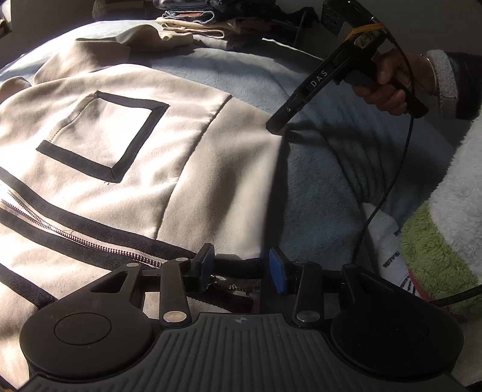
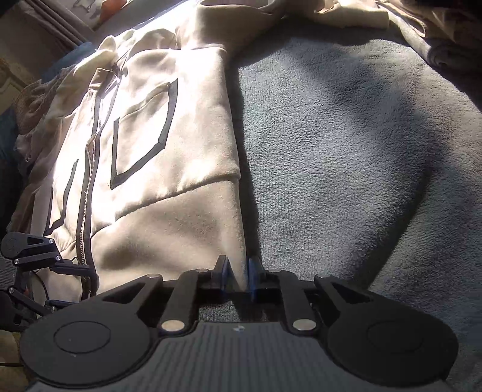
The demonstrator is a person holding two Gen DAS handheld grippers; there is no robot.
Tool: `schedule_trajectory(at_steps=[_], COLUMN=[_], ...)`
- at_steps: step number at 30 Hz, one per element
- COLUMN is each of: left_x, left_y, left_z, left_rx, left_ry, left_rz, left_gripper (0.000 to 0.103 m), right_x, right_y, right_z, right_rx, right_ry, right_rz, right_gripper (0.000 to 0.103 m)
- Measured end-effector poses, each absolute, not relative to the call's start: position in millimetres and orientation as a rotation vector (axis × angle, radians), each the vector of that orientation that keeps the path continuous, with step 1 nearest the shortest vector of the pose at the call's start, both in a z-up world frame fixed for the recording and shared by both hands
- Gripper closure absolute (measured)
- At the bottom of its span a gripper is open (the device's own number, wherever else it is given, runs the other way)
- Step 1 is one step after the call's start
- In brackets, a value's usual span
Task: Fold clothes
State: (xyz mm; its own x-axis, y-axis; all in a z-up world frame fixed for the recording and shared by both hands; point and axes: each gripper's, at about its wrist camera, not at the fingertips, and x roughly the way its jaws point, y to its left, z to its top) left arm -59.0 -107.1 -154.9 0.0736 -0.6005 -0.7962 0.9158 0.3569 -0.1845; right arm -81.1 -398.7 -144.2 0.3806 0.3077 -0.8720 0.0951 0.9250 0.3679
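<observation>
I am looking across a grey-blue blanket (image 2: pixel 346 144) that is covering the whole work surface, and it is offering me wide bare room to the right of the garment, all the way out to its far edge. A pile of other clothes (image 1: pixel 192 21) is sitting along that far edge, so room is closing off there. At the near right of the left wrist view, a green and white fleece (image 1: pixel 446 241) is crowding in, and a black cable (image 1: pixel 388 181) is hanging down in front of it.

The beige zip jacket (image 1: pixel 126 169) is lying flat on the blanket, front up, with its zipper (image 1: pixel 99 241) and black trim running diagonally and a black-edged chest pocket (image 1: pixel 102 135) showing. Its side edge is running straight away from me in the right wrist view, with open blanket directly beside it.

My right gripper (image 2: pixel 238 274) is sitting right on that side edge near the hem, and its blue pads (image 2: pixel 254 271) are standing close together with the fold of fabric pinched between them. In the left wrist view the same tool is coming down at a slant, a hand (image 1: pixel 385 81) wrapped round its handle, its tip touching the jacket's edge.

My left gripper (image 1: pixel 241 268) is resting at the jacket's hem beside the zipper's end, its jaws standing apart, with the dark hem band lying in the gap, not clamped.
</observation>
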Motion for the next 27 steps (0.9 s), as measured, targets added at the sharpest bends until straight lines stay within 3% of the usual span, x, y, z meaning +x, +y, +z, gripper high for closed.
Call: schedule_trajectory(at_steps=[6, 10, 16, 21, 27], left_x=[-42.5, -41.1, -38.9, -35.9, -28.6], left_y=[-94.9, -98.8, -104.6, -106.6, -98.5], left_z=[-133.5, -142.7, -156.4, -165.8, -170.3], left_rx=[0.31, 0.317, 0.327, 0.317, 0.245], left_ry=[0.908, 0.911, 0.915, 0.922, 0.94], left_rz=[-1.184, -1.159, -1.121, -1.101, -1.116], left_gripper=[0.062, 0.062, 0.062, 0.058, 0.056], right_x=[-63.7, -19.4, 48.4, 78.5, 126.7], right_y=[-418.0, -380.2, -319.3, -303.0, -287.4], right_z=[-86.2, -65.7, -92.3, -151.4, -113.0], right_rx=[0.343, 0.249, 0.123, 0.023, -0.073], right_ry=[1.021, 0.913, 0.897, 1.069, 0.984], right_rz=[0.117, 0.215, 0.325, 0.319, 0.356], right_gripper=[0.068, 0.07, 0.077, 0.077, 0.075])
